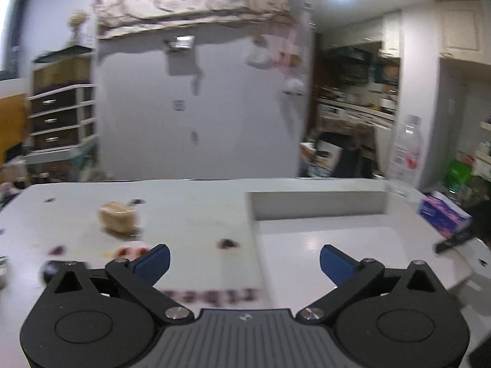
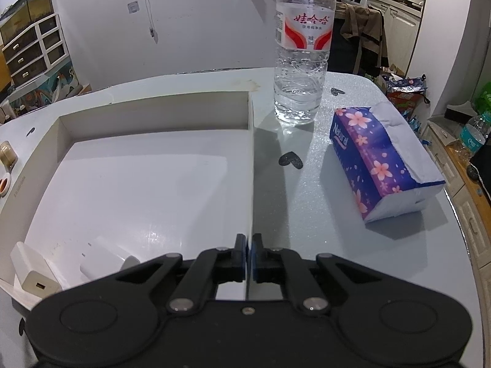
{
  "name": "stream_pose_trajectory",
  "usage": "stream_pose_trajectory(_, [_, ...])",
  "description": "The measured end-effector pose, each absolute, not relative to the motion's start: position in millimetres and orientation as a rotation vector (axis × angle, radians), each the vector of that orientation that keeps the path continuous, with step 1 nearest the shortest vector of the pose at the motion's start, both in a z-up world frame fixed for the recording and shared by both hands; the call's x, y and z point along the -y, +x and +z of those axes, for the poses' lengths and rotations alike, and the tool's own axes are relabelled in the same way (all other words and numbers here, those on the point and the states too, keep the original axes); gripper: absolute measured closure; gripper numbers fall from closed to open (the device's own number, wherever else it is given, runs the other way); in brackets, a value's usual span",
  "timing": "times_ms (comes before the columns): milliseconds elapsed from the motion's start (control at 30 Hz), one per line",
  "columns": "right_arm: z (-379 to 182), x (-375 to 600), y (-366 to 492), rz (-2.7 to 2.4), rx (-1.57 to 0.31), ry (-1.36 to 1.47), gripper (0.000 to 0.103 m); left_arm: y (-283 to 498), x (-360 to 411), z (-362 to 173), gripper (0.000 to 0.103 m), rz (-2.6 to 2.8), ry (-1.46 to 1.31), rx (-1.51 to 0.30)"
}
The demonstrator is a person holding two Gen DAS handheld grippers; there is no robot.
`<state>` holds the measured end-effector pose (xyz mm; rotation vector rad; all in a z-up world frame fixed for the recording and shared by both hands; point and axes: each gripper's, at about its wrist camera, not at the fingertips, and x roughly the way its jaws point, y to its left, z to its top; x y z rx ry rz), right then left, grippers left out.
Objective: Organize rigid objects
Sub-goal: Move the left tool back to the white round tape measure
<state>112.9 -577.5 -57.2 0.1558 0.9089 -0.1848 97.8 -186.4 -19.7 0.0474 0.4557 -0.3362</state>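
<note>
White box (image 2: pixel 250 153) with two white chargers (image 2: pixel 104 259) inside; left gripper (image 1: pixel 244 260) wide, empty; right gripper (image 2: pixel 249 253) pinching the box wall.

Two white chargers (image 2: pixel 101 260) lie in the near corner of my shallow white box (image 2: pixel 250 159); a beige case (image 1: pixel 118 216) rests outside it.

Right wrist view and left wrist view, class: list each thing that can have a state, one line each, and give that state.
left gripper: open, nothing between its fingers.
right gripper: shut on the box wall.
white box: lidless, holding two white chargers near its front-left corner.
water bottle: upright, mostly full, outside the box.
tissue pack: lying flat, top torn open.
</note>
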Motion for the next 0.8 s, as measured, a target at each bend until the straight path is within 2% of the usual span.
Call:
stream_pose_trajectory(433, [-57.0, 574.1, 112.1, -0.190, -0.906, 0.148, 0.099, 114.0, 97.3, -62.9, 0.000, -0.094, 0.047, -0.571])
stream_pose_trajectory(533, [-56.8, 573.8, 111.9, -0.191, -0.905, 0.148, 0.099, 117.2, 95.7, -73.8, 0.010, -0.099, 0.075, -0.603])
stream_pose_trajectory(600, [-56.7, 573.9, 112.0, -0.191, -0.905, 0.148, 0.099, 118.9, 96.6, -80.4, 0.022, -0.113, 0.062, -0.624])
stream_pose_trajectory(800, [-56.6, 573.5, 112.0, -0.191, -0.906, 0.142, 0.099, 139.1, 103.4, -88.1, 0.027, -0.115, 0.101, -0.609])
